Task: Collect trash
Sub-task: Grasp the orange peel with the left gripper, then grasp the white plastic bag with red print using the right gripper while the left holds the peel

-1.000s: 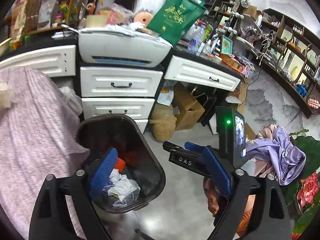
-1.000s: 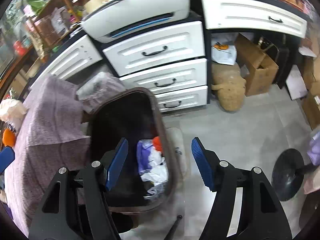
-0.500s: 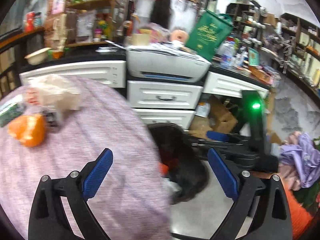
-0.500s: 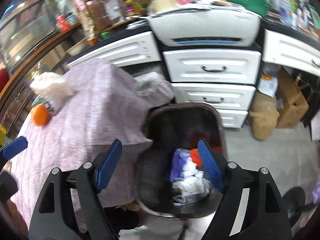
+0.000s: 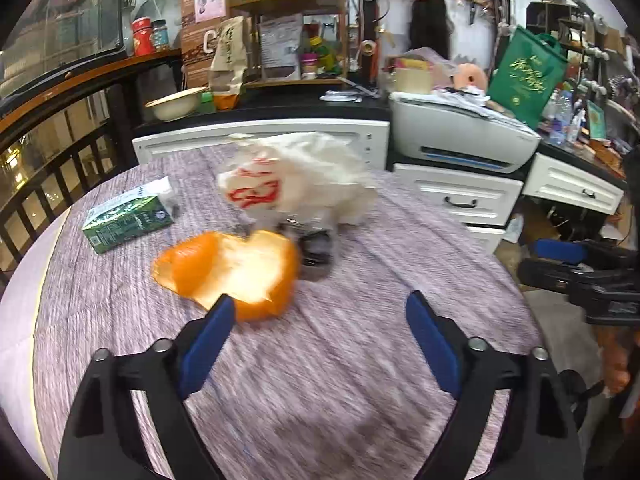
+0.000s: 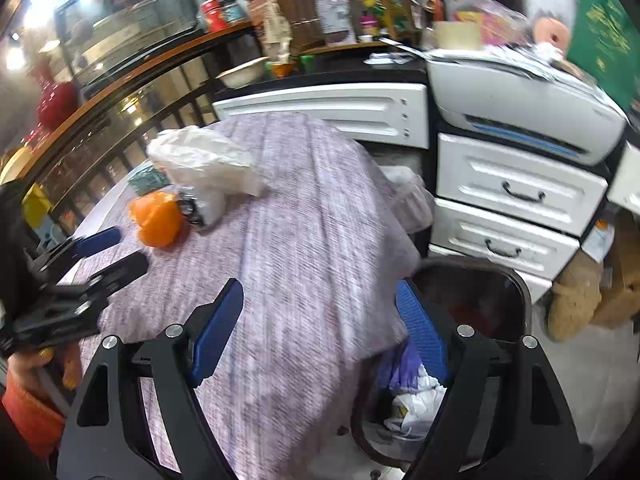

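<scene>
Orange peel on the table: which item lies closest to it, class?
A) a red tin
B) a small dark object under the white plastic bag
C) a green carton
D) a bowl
B: the small dark object sits right beside the orange peel, below the white plastic bag.

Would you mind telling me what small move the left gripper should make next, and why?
Probably ease the left gripper forward and down over the orange peel. It is open and empty, and the peel lies on the tablecloth just beyond its left finger, nearer than the plastic bag.
</scene>
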A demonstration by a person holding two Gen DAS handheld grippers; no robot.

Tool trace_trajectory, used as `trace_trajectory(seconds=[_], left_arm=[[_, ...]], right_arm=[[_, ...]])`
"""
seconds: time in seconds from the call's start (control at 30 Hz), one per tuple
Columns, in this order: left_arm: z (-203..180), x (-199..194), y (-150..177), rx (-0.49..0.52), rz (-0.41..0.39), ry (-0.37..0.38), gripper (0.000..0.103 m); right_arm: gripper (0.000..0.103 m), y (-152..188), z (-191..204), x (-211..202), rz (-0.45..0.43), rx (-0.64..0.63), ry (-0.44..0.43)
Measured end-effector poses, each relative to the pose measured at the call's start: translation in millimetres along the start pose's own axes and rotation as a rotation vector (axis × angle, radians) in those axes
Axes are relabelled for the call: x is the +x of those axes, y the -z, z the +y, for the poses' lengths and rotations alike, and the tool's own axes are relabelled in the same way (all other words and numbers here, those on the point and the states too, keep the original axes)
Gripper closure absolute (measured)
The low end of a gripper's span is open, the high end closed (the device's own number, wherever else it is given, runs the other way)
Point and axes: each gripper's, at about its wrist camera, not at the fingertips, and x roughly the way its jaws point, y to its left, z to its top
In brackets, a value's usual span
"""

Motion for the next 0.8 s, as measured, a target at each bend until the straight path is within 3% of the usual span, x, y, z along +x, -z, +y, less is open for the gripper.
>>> trace_trajectory(seconds=[0.17,0.43,0.67,0.8], left_arm=[[15.5,20.7,-8.0,0.021,0.051,-0.003,0.038],[19.1,43.7,-8.1,0.084,0.111,-0.040,0.052],[35.4,48.5,-7.9,-0.004,0.131,0.001,0.072],[43.0,41.1,-7.1,-0.065,0.114,0.017,0.077]], right_arm=[[0.025,-11.7,22.4,6.9,0.008,-0.065,-0.012],[0.025,-25.0,45.5,17.9,0.017,-0.131,-0.034],[0.025,-40.3,66.0,30.3,0.010,-0.192,-0.060],[0.025,-47.1,76.6,41.2,0.019,-0.221,-0.084]])
